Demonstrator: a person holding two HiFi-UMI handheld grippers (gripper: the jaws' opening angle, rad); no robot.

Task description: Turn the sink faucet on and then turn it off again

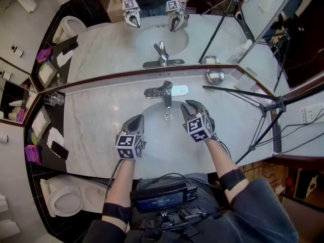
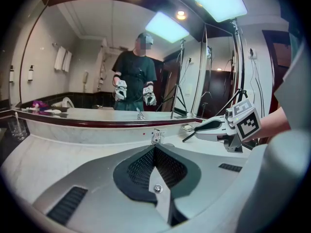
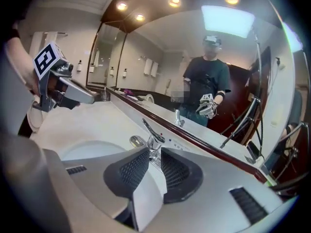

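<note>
Marble counter, soap dish, tripod beside faucet

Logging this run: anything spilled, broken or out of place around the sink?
Nothing spilled or broken. Only oddity: a tripod leg reaching onto the marble counter right of the sink, beside the soap dish.

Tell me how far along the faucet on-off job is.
Done: nothing confirmable; no water shows below the faucet. In hand: the right gripper, jaws apart, is lined up beside the faucet, not gripping it. The left gripper is shut over the basin. Remaining: cannot tell which turn.
</note>
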